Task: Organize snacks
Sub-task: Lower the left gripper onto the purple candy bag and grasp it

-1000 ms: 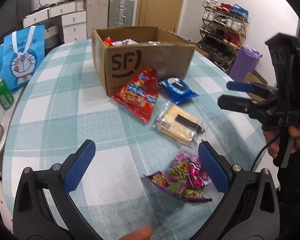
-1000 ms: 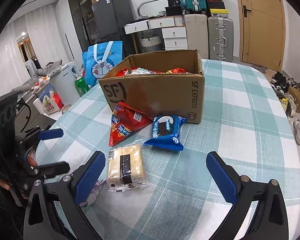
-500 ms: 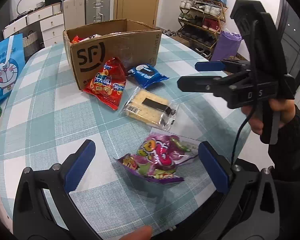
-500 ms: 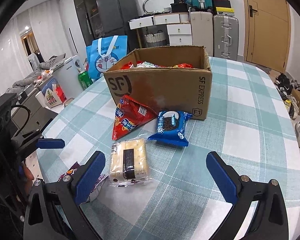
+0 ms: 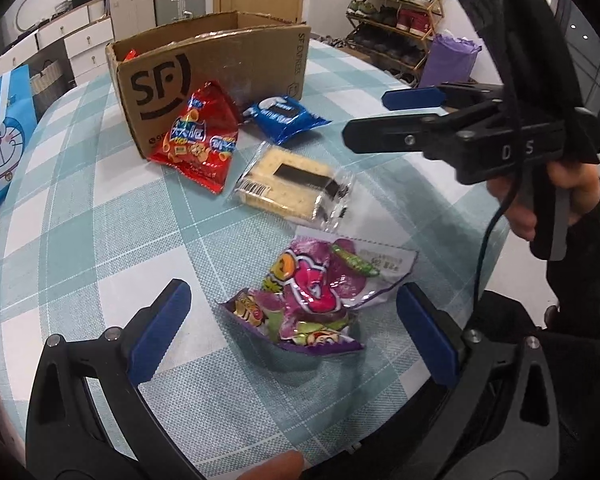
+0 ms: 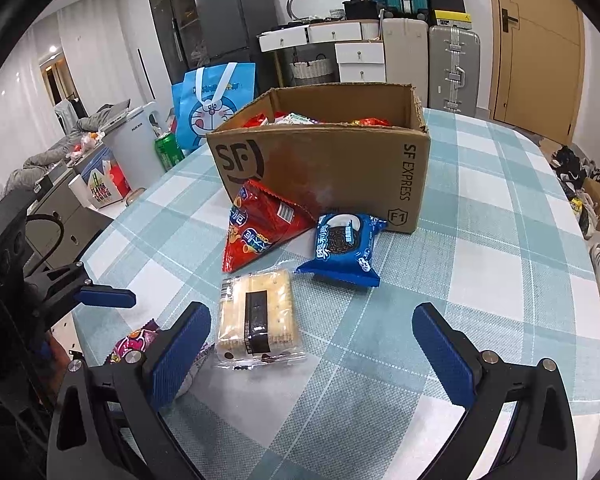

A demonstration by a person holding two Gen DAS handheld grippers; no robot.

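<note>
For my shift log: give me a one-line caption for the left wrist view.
Left gripper, jaws open, over a purple candy bag on the checked table; cardboard box behind.

Box [image 6: 340, 172] matt brown cardboard; snack packets [image 5: 312, 292] glossy crinkled plastic film; tablecloth [image 6: 480, 280] woven checked cloth.
</note>
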